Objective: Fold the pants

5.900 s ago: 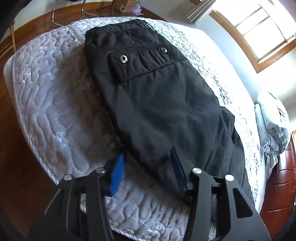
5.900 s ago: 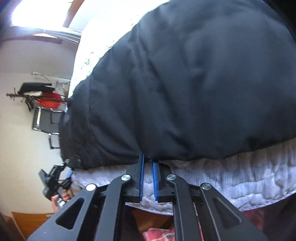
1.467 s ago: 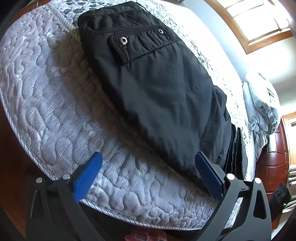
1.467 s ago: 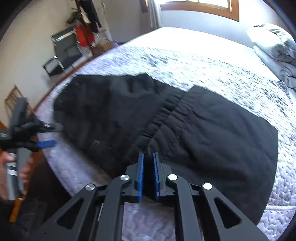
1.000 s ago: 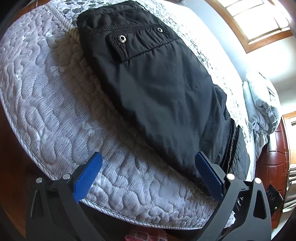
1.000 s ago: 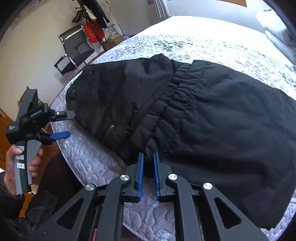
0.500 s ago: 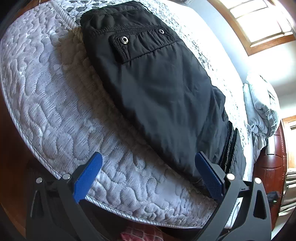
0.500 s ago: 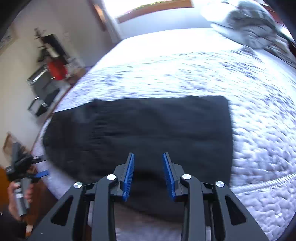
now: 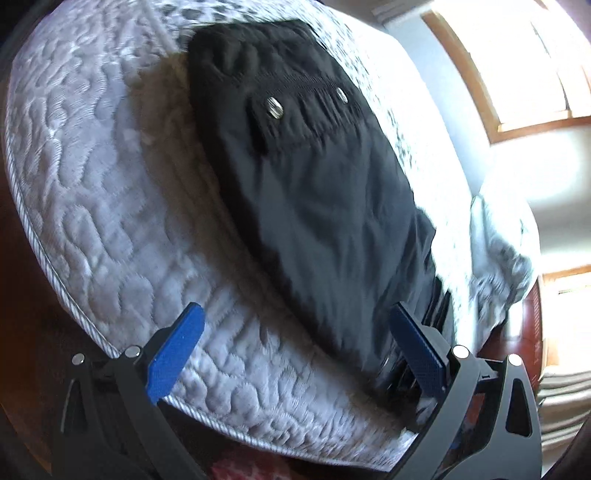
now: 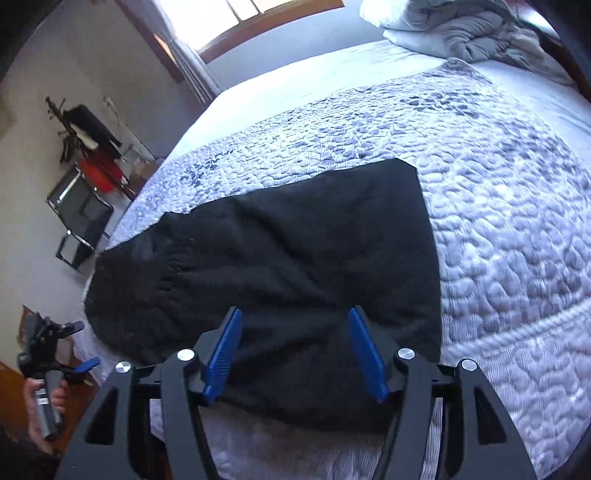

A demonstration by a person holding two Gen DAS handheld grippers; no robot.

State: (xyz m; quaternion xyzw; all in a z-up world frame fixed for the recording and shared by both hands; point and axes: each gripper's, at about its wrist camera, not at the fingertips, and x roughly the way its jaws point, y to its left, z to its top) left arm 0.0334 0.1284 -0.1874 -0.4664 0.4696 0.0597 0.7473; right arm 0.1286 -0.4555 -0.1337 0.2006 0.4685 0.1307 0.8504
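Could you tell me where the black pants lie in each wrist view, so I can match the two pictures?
Left wrist view: the black pants run from top centre down to the lower right, the snap pocket near the top.
Right wrist view: the black pants spread across the middle, left to right.
Shared landmark: the quilted mattress beneath them; also the rumpled grey bedding.

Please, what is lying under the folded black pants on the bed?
Under the folded black pants lies the grey-white quilted bed cover, which shows all around them. Whether anything else lies beneath cannot be seen, because the pants cover that part.
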